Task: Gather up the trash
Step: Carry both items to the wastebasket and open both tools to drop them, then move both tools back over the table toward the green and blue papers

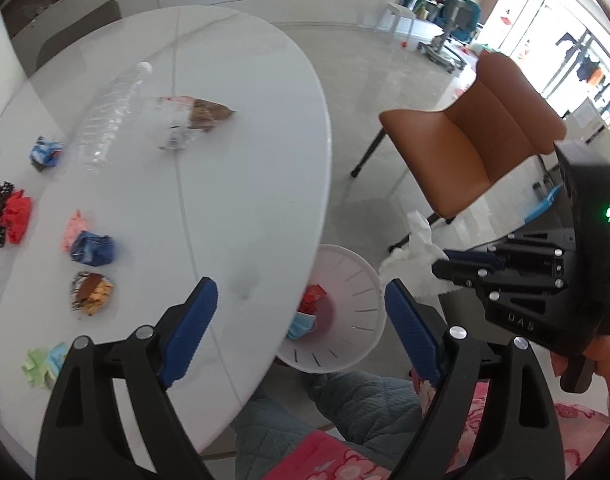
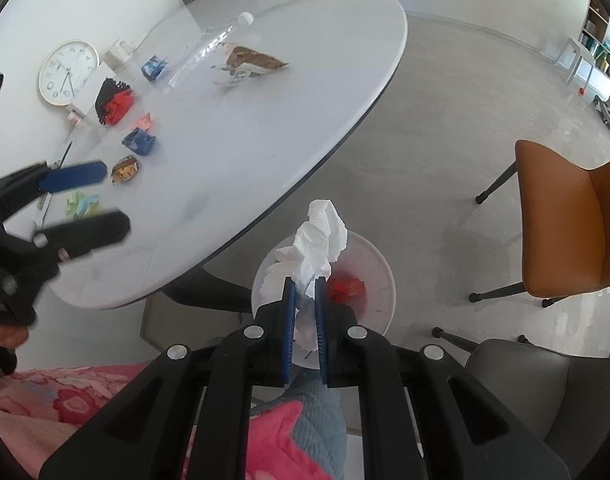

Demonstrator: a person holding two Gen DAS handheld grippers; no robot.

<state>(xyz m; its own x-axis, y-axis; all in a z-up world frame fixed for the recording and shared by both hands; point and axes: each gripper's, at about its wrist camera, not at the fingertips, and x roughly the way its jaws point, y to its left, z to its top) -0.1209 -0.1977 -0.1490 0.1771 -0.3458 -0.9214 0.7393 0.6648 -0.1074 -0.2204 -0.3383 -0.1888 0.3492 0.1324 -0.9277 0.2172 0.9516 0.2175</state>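
Right gripper [image 2: 305, 292] jaws clamped on tissue [image 2: 319, 236] above bin [image 2: 381, 276]; next: release. Left gripper [image 1: 301, 312] jaws wide, empty, over counter [image 1: 245, 160].

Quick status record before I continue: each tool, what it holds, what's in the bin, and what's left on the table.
right tool: shut on white tissue, above the bin
left tool: open, nothing between its pads, over the table edge
bin: white, on the floor beside the table; holds a red wrapper and a blue face mask
table: white, oval
left on table: clear plastic bottle, brown snack bag, several crumpled wrappers and paper scraps
task status: tissue not yet dropped
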